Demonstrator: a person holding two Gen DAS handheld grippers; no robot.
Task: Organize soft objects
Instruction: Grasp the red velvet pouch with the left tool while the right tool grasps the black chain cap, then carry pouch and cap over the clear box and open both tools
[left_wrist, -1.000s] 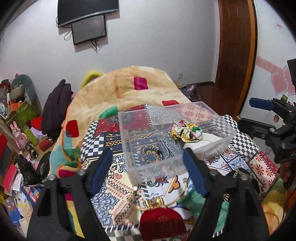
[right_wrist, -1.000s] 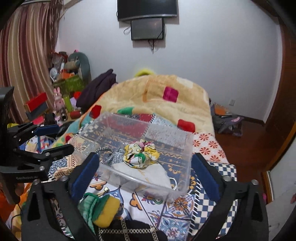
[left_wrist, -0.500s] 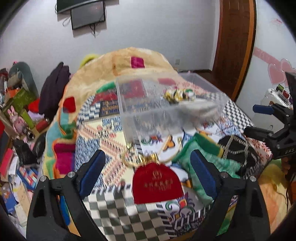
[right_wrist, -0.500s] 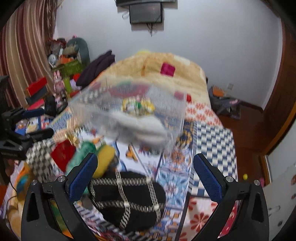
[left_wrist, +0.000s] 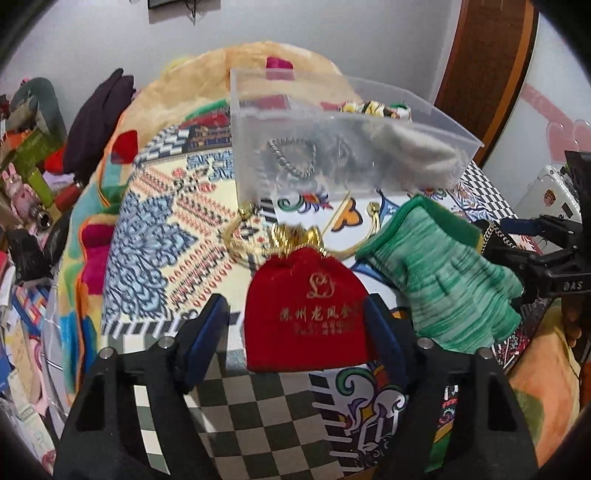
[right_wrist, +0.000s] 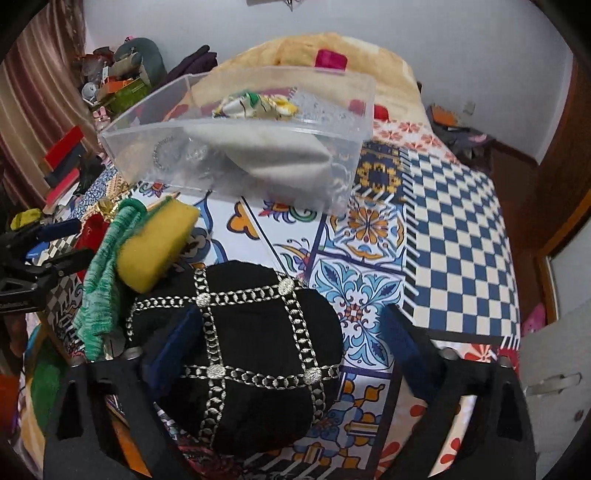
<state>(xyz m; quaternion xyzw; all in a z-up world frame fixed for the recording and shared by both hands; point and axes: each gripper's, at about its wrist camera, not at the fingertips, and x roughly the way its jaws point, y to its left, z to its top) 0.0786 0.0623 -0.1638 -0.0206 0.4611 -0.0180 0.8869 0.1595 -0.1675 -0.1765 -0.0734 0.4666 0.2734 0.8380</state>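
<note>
1. The left gripper (left_wrist: 295, 325) has its jaws spread wide on either side of a red pouch (left_wrist: 308, 310) with gold lettering. The pouch lies flat on the patterned cloth (left_wrist: 155, 236) between the blue pads; whether the pads touch it cannot be told.
2. The right gripper (right_wrist: 291, 343) is also wide open. A black cap (right_wrist: 243, 350) crossed with silver chain trim lies between its fingers, close to the left finger and apart from the right one.
3. Just beside the pouch, on its right, lies a green glove (left_wrist: 447, 273), with a gold drawstring (left_wrist: 255, 243) curling from the pouch's gathered top.
4. In the right wrist view a yellow sponge (right_wrist: 159, 240) rests against the glove and touches the cap's far left edge.
5. Farther back stands a clear plastic bin (right_wrist: 343, 177) on the cloth. Inside it are a white cloth (right_wrist: 273, 151), a yellow and green patterned scrunchie (right_wrist: 258, 105) on top, and a silver bracelet (left_wrist: 291, 157).
6. Beyond the bin lies an orange blanket (left_wrist: 207, 85).
</note>
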